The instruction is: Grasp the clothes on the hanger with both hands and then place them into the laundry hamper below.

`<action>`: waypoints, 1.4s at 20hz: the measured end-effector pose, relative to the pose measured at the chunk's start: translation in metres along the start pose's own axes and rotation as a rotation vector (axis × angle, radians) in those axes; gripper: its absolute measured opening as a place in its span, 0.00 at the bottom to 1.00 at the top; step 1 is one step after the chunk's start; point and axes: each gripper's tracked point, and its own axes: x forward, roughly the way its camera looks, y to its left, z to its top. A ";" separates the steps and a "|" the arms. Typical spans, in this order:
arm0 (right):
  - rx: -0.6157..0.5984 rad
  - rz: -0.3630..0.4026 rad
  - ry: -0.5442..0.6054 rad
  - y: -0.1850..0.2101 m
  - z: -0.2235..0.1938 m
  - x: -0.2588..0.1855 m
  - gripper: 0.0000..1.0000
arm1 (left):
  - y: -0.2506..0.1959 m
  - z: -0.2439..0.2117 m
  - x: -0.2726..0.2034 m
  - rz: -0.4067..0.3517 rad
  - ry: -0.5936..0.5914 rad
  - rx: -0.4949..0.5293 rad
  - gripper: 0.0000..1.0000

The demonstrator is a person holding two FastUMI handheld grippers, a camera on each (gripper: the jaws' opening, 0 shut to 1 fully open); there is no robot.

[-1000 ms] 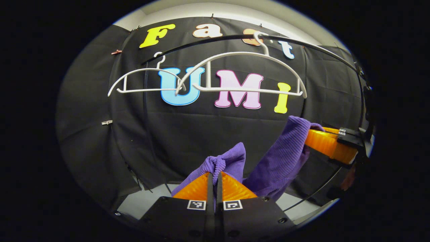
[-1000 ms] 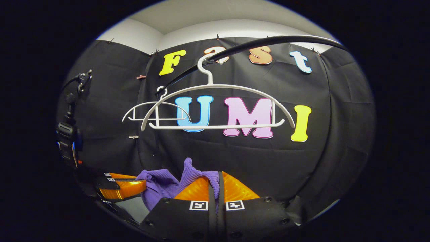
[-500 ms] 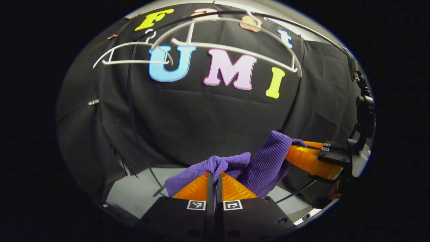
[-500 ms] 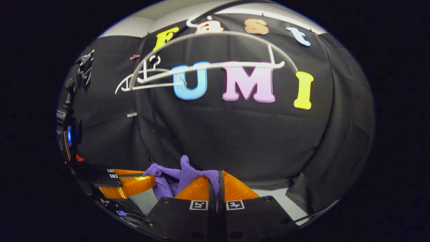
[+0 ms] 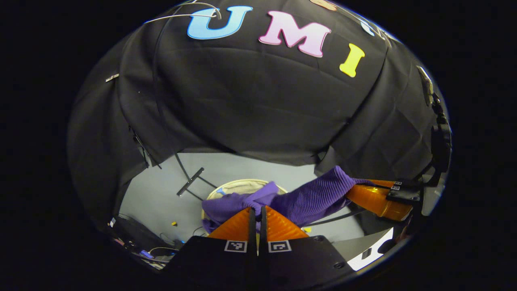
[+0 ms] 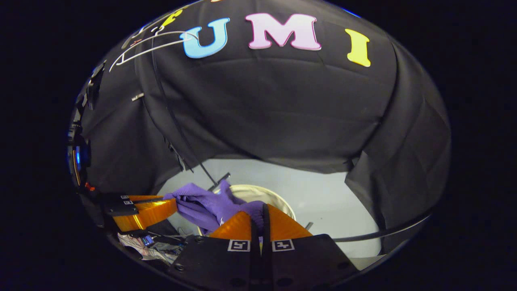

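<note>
Spanning both clamped tongs, left tongs (image 5: 257, 210) to right tongs (image 6: 260, 208), purple garment (image 5: 307, 198) (long axis sideways) over hamper (image 6: 278, 198).

Below the purple garment (image 5: 307, 198), mid-lower frame, the round laundry hamper (image 6: 278, 199) gapes open on bare grey floor (image 5: 161, 194); a black rack leg (image 5: 190, 182) stands just left of it.

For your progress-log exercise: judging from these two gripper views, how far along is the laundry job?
Done: the purple ribbed knit garment hangs on no hanger; the white wire hanger up by the wall is bare. In hand: the left gripper and the right gripper each pinch the garment above the round cream laundry hamper. Left: lower it in and release.
</note>
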 end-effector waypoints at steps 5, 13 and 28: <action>-0.058 -0.014 0.078 -0.010 -0.032 0.015 0.05 | -0.006 -0.032 0.022 -0.011 0.086 0.026 0.05; -0.031 -0.040 0.121 -0.020 -0.043 0.019 0.07 | 0.008 -0.040 0.031 0.023 0.112 0.033 0.08; -0.070 -0.076 -0.028 -0.014 0.008 -0.024 0.98 | 0.020 -0.006 -0.018 0.095 -0.007 0.111 0.93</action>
